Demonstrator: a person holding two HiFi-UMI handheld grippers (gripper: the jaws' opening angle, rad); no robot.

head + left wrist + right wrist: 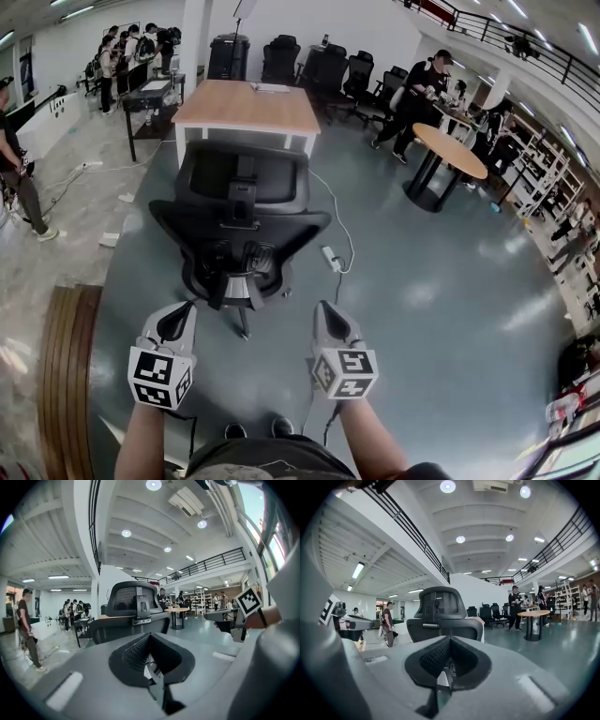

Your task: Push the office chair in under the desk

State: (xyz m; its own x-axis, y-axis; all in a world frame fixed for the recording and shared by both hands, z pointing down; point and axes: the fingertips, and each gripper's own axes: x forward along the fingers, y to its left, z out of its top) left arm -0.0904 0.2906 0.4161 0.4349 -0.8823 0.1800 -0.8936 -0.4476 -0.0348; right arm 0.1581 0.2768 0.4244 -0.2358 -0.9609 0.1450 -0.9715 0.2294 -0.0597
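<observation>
Pointing ahead, the left gripper (176, 323) & right gripper (330, 321) sit side by side, both closed tight w/ nothing between the jaws. Neither one touches anything. Just past them stands the office chair (239, 220), its back turned to the tongs. It's all black, w/ a net-like back, a headrest on top & a wheeled foot at the bottom. It stands on the shiny grey floor (422, 309), between the tongs & the desk (248, 105), and is not under the desk yet. The desk has a light wood top & white legs. A white plug box w/ a cord (332, 259) lies on the floor right by the chair. Far right is a round table (448, 150) w/ a person (412, 98) near it, and more black chairs (319, 66) wait behind the desk
</observation>
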